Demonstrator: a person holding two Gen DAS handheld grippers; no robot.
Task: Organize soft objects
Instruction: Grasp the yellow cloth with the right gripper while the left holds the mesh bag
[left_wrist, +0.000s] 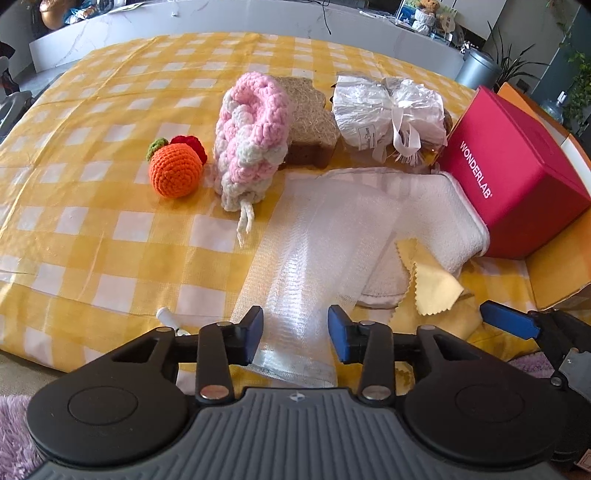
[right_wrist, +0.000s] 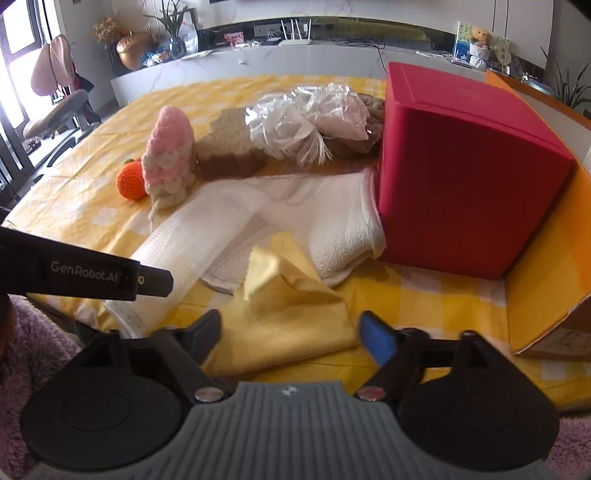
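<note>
My left gripper (left_wrist: 295, 334) is open, its blue pads either side of the near end of a sheer white mesh cloth (left_wrist: 306, 251) lying on the checked table. My right gripper (right_wrist: 290, 334) is open over a folded yellow cloth (right_wrist: 291, 306); a small pale yellow wipe (right_wrist: 264, 269) lies on top. A folded white towel (right_wrist: 332, 225) lies beyond. A pink-and-white crochet piece (left_wrist: 251, 136), an orange crochet fruit (left_wrist: 175, 171), a brown loofah sponge (left_wrist: 310, 125) and a plastic-wrapped bundle (left_wrist: 388, 110) sit farther back.
A red WONDERLAB box (left_wrist: 517, 177) stands at the right against the towel, inside an orange cardboard flap (right_wrist: 546, 269). A small white tube (left_wrist: 164, 315) lies near the table's front edge. The left gripper's body (right_wrist: 85, 275) crosses the right wrist view's left side.
</note>
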